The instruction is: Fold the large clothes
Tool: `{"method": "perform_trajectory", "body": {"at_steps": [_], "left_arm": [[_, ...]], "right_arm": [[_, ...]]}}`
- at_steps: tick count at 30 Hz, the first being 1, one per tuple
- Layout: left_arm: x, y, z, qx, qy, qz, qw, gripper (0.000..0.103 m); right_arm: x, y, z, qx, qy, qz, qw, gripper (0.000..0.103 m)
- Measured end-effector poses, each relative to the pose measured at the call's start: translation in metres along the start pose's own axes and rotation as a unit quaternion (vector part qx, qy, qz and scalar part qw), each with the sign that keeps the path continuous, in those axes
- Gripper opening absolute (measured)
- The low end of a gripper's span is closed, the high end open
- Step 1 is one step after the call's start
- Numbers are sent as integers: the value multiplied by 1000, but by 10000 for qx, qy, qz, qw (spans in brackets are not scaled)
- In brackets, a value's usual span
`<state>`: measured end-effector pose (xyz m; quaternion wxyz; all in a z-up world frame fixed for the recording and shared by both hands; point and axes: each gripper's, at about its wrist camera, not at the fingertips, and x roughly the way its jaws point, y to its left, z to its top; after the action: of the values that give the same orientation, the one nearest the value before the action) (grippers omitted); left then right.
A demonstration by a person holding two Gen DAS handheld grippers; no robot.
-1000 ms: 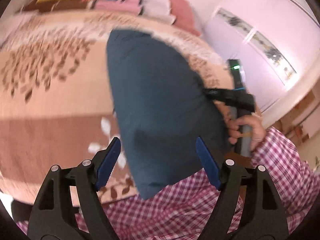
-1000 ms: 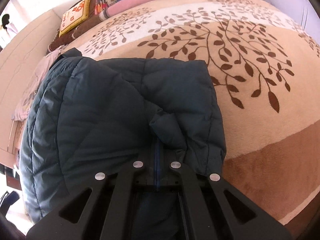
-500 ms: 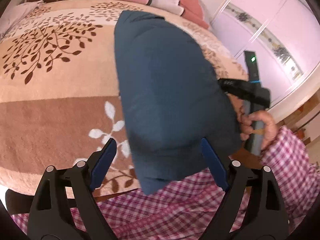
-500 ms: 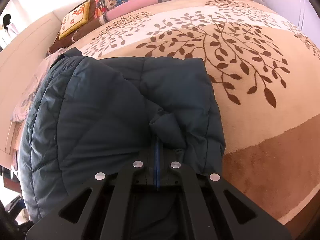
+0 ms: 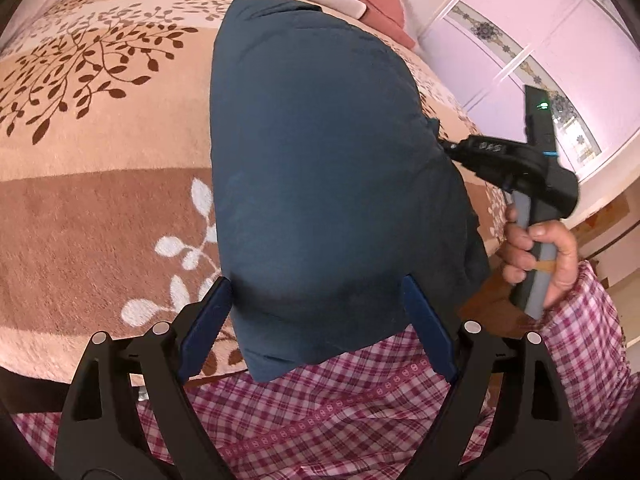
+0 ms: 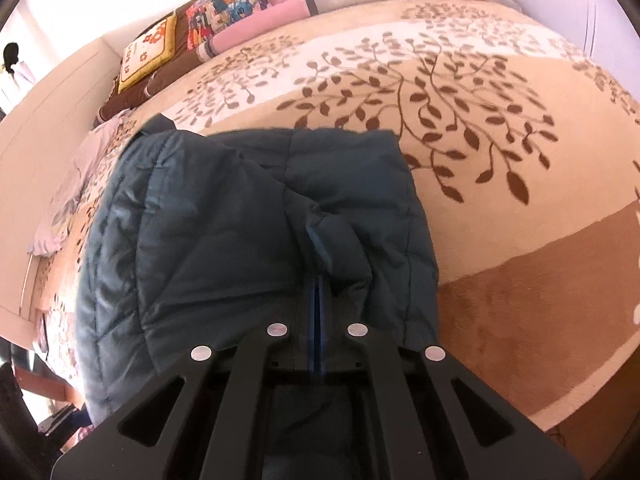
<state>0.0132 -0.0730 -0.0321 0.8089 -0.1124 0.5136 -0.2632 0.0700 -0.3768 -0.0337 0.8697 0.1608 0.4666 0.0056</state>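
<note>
A dark teal quilted jacket (image 5: pixel 320 168) lies folded into a thick bundle on the bed near its front edge; it also shows in the right wrist view (image 6: pixel 240 248). My left gripper (image 5: pixel 316 316) is open, its blue pads on either side of the bundle's near end, not pinching it. My right gripper (image 6: pixel 318 292) is shut on a fold of the jacket at its right edge. In the left wrist view the right gripper (image 5: pixel 448 146) grips the jacket's side, held by a hand.
The bed is covered by a beige and brown leaf-patterned blanket (image 6: pixel 500 160). Pillows and cushions (image 6: pixel 224 20) lie at the head. A light garment (image 6: pixel 76 184) lies at the far left. The person's checked shirt (image 5: pixel 340 408) is close below the left gripper.
My left gripper has moved in toward the jacket's near end, so the bundle now sits between its open pads. The right gripper keeps its hold; the jacket shifted slightly.
</note>
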Motion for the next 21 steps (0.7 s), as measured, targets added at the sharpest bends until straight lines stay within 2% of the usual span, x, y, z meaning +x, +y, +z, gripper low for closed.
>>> {"method": "perform_trajectory", "body": {"at_steps": [3,5,6,7,11,16,21], "left_arm": [[-2,3,0,-52,-36,-64,10000,85],[-4,4,0,-77,-80,-107,9999,85],[-5,4,0,-81,-94,-121,9999,85],[-6,5,0,-86,-110,-130,9998,85],[-7,6,1,-108,-133,-172,9997,85],[-7,6,1,-122,-125,-202,9996,85],[-8,5,1,-102,-156,-192,9996,85]], "right_arm": [[-16,2,-4,8,-131,132,9998,13],[-29,2,-9,9,-250,152,9996,28],[-36,1,-13,13,-315,86,9995,45],[-42,-1,-16,28,-388,39,9992,57],[-61,-11,-33,31,-431,-72,9990,57],[-70,-30,-51,251,-279,-152,9992,64],[-65,-47,-63,528,-39,9,9986,71]]}}
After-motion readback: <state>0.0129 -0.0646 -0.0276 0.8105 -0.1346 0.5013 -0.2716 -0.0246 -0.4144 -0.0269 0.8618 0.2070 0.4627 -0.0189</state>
